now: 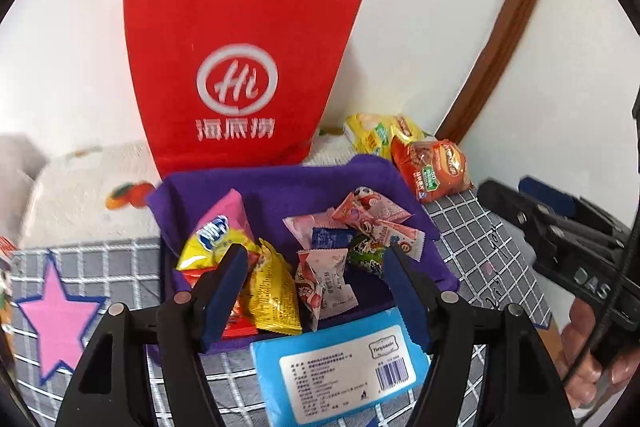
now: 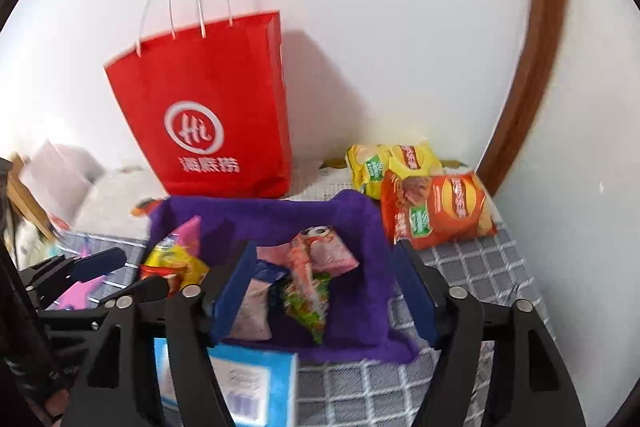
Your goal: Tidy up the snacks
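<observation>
A purple felt basket point(image 1: 280, 179) point(image 2: 260, 211) sits on the checked cloth and holds several snack packets. Among them are a yellow packet point(image 1: 276, 291), a pink pack point(image 1: 224, 211) and small candy wrappers point(image 1: 372, 211) point(image 2: 316, 259). My left gripper point(image 1: 316, 255) hovers open over the basket's near side, its blue pads apart and touching nothing. My right gripper point(image 2: 324, 251) also stands open above the basket with nothing between its pads. Each gripper shows in the other's view: the right one point(image 1: 512, 187) at the right edge, the left one point(image 2: 140, 269) at the left.
A red paper bag point(image 1: 240, 67) point(image 2: 208, 115) stands against the wall behind the basket. An orange chip bag point(image 1: 432, 167) point(image 2: 436, 211) and a yellow one point(image 1: 372, 131) point(image 2: 392, 163) lie at the back right. A blue tissue pack point(image 1: 340, 363) point(image 2: 256, 379) lies in front.
</observation>
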A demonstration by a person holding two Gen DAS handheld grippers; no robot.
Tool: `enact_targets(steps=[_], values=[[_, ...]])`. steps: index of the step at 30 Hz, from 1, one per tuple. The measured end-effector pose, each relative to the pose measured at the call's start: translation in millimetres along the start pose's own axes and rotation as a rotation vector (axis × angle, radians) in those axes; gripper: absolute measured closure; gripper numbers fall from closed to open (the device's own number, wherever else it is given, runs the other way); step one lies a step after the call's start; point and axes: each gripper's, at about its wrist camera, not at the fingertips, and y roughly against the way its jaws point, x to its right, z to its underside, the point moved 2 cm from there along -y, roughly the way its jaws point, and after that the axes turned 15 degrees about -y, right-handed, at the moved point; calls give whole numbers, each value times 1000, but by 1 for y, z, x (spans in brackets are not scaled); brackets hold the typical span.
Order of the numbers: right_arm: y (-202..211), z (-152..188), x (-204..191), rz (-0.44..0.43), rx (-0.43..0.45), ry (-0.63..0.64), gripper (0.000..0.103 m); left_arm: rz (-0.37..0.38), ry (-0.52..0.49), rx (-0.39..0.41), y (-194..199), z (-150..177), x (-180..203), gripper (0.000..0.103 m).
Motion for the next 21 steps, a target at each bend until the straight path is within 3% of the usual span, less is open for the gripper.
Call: enact_targets(steps=[4, 6, 11, 15, 21], values=[[30, 17, 8, -19, -2, -21, 29, 12, -23, 48, 35, 9, 13, 29], [45, 28, 10, -4, 3, -17, 24, 2, -34, 69, 51, 17, 19, 24], [84, 61, 17, 16, 10, -57, 24, -45, -89, 75, 97, 44, 39, 20], [122, 93, 20, 65, 48, -61, 10, -77, -71, 101, 133, 71, 47, 12], [169, 144, 20, 77, 62, -38, 2, -159, -51, 124, 175, 112, 59, 4]])
